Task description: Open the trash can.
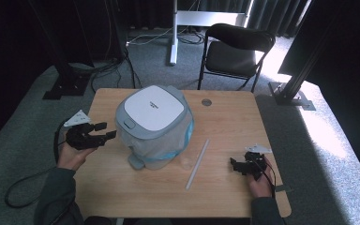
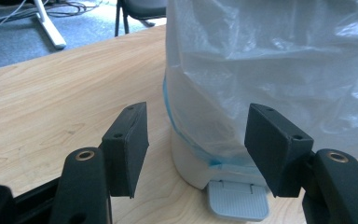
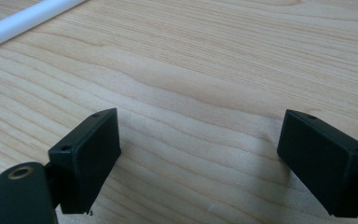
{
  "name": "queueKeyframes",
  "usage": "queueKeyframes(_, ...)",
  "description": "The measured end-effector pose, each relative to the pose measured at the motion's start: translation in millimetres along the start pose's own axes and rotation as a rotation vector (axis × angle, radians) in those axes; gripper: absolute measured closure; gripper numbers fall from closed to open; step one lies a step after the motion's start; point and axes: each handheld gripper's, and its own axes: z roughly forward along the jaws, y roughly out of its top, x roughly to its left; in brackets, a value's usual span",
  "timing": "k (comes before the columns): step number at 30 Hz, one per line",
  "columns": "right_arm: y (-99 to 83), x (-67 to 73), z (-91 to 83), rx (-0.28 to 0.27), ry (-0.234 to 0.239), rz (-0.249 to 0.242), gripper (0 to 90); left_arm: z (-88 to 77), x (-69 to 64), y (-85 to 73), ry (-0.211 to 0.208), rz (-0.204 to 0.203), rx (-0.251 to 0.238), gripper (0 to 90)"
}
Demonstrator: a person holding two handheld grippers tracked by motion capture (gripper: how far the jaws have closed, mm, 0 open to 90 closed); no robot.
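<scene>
A small white pedal bin [image 1: 153, 123] with a grey-rimmed lid stands in the middle of the wooden table [image 1: 225, 117], lined with a clear plastic bag that hangs over its sides. Its grey foot pedal [image 2: 237, 199] faces the near edge. My left gripper [image 1: 104, 131] is open just left of the bin, and its jaws frame the bin's lower wall [image 2: 200, 140] without touching it. My right gripper [image 1: 235, 165] sits low over bare wood [image 3: 200, 140] near the table's right front, open and empty. A white rod [image 1: 197, 162] lies between the bin and that gripper, its end showing as a white rod [image 3: 23, 21].
A black chair [image 1: 236, 51] stands beyond the table's far edge. A round grommet [image 1: 206, 101] sits in the tabletop at the back. Cables trail on the grey carpet, and a white stand leg [image 1: 173, 33] and black frame posts stand behind.
</scene>
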Motion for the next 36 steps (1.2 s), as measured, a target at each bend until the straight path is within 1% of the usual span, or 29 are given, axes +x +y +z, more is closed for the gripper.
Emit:
queueKeyframes(3,0.0,0.0,0.0,0.000,0.000,0.000,12.2,-1.0,-1.1,1.7,-0.002,0.002,-0.001,39.2)
queueKeyframes(5,0.0,0.0,0.0,0.000,0.000,0.000,12.3,-2.2,-2.1,3.7,0.004,0.006,-0.004,39.2)
queueKeyframes(12,0.0,0.0,0.0,0.000,0.000,0.000,12.2,-7.8,-10.2,12.6,-0.010,0.034,-0.004,39.2)
queueKeyframes(16,0.0,0.0,0.0,0.000,0.000,0.000,12.3,-9.2,-12.0,15.1,-0.013,0.036,-0.007,39.3)
queueKeyframes(17,0.0,0.0,0.0,0.000,0.000,0.000,12.2,-11.2,-13.3,17.7,-0.021,0.040,-0.014,39.3)
queueKeyframes(21,0.0,0.0,0.0,0.000,0.000,0.000,12.2,-15.1,-14.8,22.2,-0.046,0.032,-0.036,39.6)
queueKeyframes(22,0.0,0.0,0.0,0.000,0.000,0.000,12.2,-15.1,-14.8,22.2,-0.046,0.032,-0.036,39.7)
queueKeyframes(23,0.0,0.0,0.0,0.000,0.000,0.000,12.2,-17.5,-14.8,24.5,-0.060,0.023,-0.052,39.8)
queueKeyframes(25,0.0,0.0,0.0,0.000,0.000,0.000,12.3,-19.2,-15.0,26.2,-0.064,0.022,-0.058,39.7)
queueKeyframes(27,0.0,0.0,0.0,0.000,0.000,0.000,12.2,-20.5,-16.4,27.6,-0.054,0.025,-0.058,39.6)
queueKeyframes(30,0.0,0.0,0.0,0.001,0.000,0.000,12.2,-22.7,-18.9,30.1,-0.050,0.026,-0.063,38.8)
queueKeyframes(36,0.0,0.0,0.0,0.000,0.000,0.000,12.3,-26.4,-24.0,36.9,-0.073,0.033,-0.076,37.9)
